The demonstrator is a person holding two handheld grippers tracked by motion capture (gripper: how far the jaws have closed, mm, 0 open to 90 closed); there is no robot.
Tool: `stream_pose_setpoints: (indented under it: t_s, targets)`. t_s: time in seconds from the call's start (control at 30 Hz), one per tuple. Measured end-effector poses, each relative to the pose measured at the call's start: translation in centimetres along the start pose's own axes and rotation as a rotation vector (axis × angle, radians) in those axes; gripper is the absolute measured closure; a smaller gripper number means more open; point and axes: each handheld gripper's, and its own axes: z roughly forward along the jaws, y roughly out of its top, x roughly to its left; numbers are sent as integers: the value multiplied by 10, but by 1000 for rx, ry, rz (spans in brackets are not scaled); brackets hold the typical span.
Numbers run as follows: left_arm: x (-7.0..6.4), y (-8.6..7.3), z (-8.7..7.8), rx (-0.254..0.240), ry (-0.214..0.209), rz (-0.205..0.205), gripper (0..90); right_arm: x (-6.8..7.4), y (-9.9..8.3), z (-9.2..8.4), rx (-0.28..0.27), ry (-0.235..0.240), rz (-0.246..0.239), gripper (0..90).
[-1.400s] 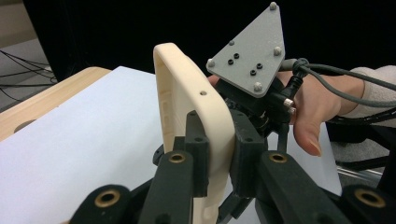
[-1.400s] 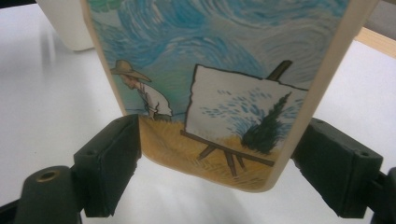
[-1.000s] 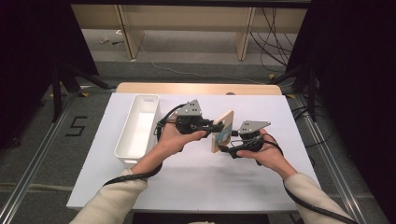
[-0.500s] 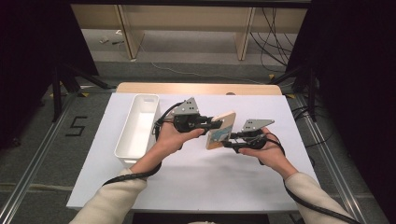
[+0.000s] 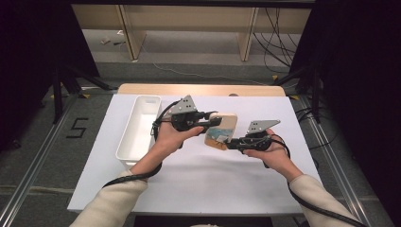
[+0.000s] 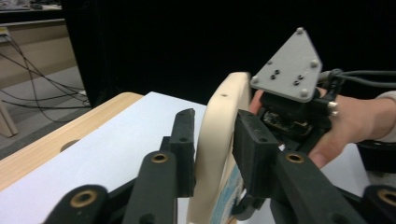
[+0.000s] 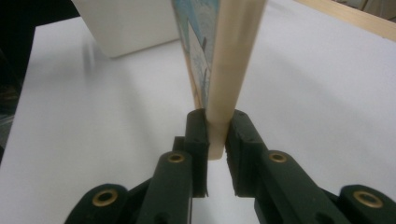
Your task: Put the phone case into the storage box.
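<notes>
Wooden board [image 5: 222, 128], pale with a blue-and-white picture on one face, hangs above the middle of the white surface [image 5: 198, 189], held between both tools. In the high view the left tool [image 5: 215, 122] reaches in from 9 o'clock over the board's upper edge, and the right tool [image 5: 230, 143] comes in from 4 o'clock at its lower edge. The right gripper view shows the board [image 7: 229, 51] standing on edge, its rim squeezed tight between the two black jaws of the right tool [image 7: 215, 135], which have just been closing onto it and now grip it. In the left gripper view the board's rounded edge [image 6: 217, 140] sits between the jaws of the left tool [image 6: 215, 135]; those jaws have just been opening, a small gap shows beside the left-hand jaw, and the pads no longer press it. A white bin [image 5: 139, 130] rests on the surface at 9 o'clock from the board, just beside the left hand [image 5: 168, 139]. The right hand [image 5: 272, 153] holds its tool low near the surface.
</notes>
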Motion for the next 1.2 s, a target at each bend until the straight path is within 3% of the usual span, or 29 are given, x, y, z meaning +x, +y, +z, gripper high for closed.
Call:
stream_pose_setpoints:
  t_s: [0.3, 0.4, 0.53, 0.6, 0.67, 0.83, 1.2]
  targets:
    - [2, 0, -1, -21, 17, -20, 619, 4, 2, -2, -8, 16, 21, 813]
    - [3, 0, -2, -21, 45, -35, 556, 6, 3, -2, -7, 17, 25, 814]
    - [2, 1, -3, -23, 91, -62, 402, 6, 4, -3, -15, -13, 39, 815]
    - [0, 3, -3, -10, 127, -71, 276, 6, 4, -3, -12, -23, 48, 814]
    - [-2, 4, -2, 2, 163, -62, 162, 7, 4, -3, -10, -34, 57, 814]
    - [-8, 5, 0, 19, 211, -26, 16, 16, 9, 3, -8, -61, 67, 813]
    - [-15, 6, 0, 8, 259, 6, 0, 30, 17, 13, -5, -137, 108, 813]
